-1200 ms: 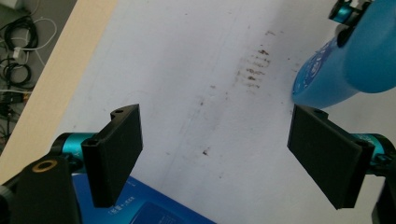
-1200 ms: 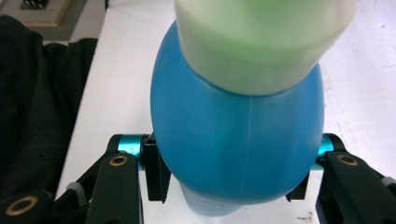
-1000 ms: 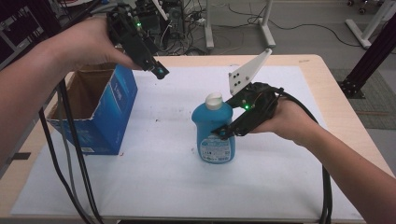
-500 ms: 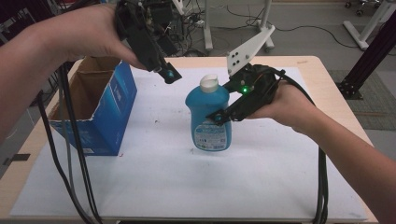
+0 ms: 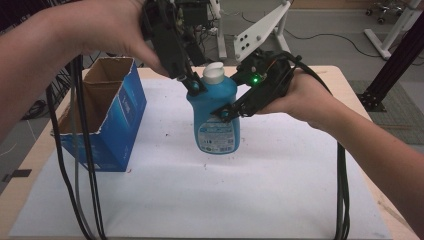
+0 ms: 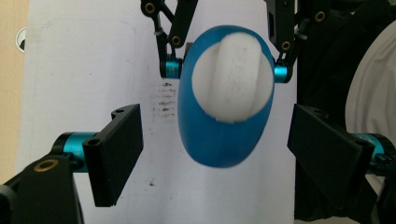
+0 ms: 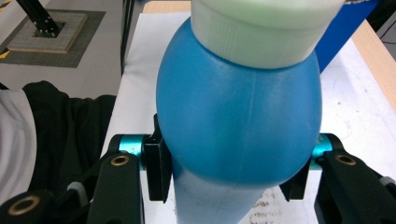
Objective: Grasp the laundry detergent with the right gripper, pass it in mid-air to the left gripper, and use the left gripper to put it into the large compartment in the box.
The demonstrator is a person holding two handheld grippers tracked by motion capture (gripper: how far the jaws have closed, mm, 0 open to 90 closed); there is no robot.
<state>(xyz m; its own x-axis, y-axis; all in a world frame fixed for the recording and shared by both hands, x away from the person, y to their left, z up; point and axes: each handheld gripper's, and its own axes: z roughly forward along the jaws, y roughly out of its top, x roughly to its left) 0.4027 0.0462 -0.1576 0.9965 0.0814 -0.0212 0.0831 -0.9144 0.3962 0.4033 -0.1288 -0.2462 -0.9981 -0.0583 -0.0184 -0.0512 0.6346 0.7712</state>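
right gripper [image 5: 227, 111] clamps the blue bottle [image 5: 215, 117] at its body, lifted clear of the table [image 5: 280, 190]; left gripper [image 6: 215, 154] open around its white cap [image 6: 232, 74], beside the blue box [image 5: 117, 122].

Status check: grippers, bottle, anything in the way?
Right gripper shut on blue bottle, bottle held off the table. Left gripper open above its white cap, pads clear. Open blue box stands apart at left; nothing blocking.

No text can be read. The blue bottle [image 5: 214, 112], clamped by the right gripper [image 5: 227, 111], wears a pale label [image 5: 216, 137] just below that gripper's jaws, its print too small to read; the blue box [image 5: 112, 117] shows only blurred white marks.
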